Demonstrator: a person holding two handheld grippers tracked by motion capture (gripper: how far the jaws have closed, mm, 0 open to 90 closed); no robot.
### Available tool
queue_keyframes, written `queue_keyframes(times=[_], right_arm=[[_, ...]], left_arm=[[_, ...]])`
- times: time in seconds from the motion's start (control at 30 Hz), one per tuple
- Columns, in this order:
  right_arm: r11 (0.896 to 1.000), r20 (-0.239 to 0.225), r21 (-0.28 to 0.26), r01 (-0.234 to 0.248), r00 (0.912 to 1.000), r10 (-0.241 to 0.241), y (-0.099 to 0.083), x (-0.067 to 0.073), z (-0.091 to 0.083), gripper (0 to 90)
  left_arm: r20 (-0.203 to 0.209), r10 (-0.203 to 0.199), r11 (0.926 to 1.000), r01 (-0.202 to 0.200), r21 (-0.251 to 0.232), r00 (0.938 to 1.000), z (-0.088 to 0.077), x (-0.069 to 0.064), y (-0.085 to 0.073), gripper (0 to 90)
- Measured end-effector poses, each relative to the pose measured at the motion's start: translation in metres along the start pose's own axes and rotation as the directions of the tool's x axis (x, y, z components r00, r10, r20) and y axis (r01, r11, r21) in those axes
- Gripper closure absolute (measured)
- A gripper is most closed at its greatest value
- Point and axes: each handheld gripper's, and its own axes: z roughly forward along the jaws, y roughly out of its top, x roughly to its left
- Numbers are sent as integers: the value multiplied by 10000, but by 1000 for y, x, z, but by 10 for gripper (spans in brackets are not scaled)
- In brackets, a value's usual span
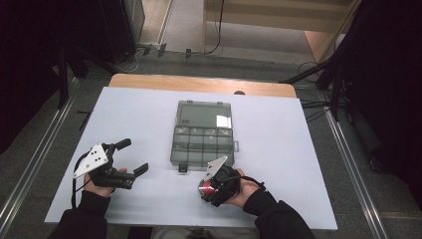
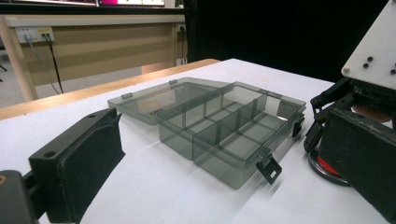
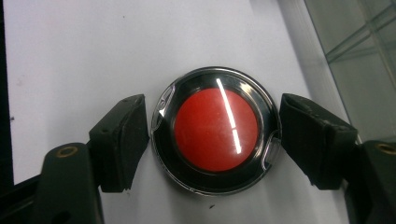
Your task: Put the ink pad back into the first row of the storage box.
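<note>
Right hand-held gripper (image 3: 215, 135) clamps the round red disc in its clear glossy case (image 3: 215, 130), flat on the white bench (image 1: 278, 149) beside the smoky plastic compartment box (image 1: 203, 134). Left hand-held gripper (image 1: 133, 155) gapes wide, holding nothing.

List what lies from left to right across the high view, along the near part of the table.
left gripper → small black clip on the white sheet → right gripper over the round red-centred case

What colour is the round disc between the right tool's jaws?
Red centre, black rim, in the disc; clearest in the right gripper view.
</note>
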Motion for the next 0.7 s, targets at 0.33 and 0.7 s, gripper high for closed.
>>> queue_keyframes(times=[0.33,0.7], right_arm=[[10000,142,51,-2,9999,2,0,1,-1,310],[9996,145,-186,-231,9996,233,0,-1,-6,310]], left_arm=[[15,21,10000,-21,5,10000,0,0,0,0],[16,30,10000,-30,22,10000,0,0,0,0]])
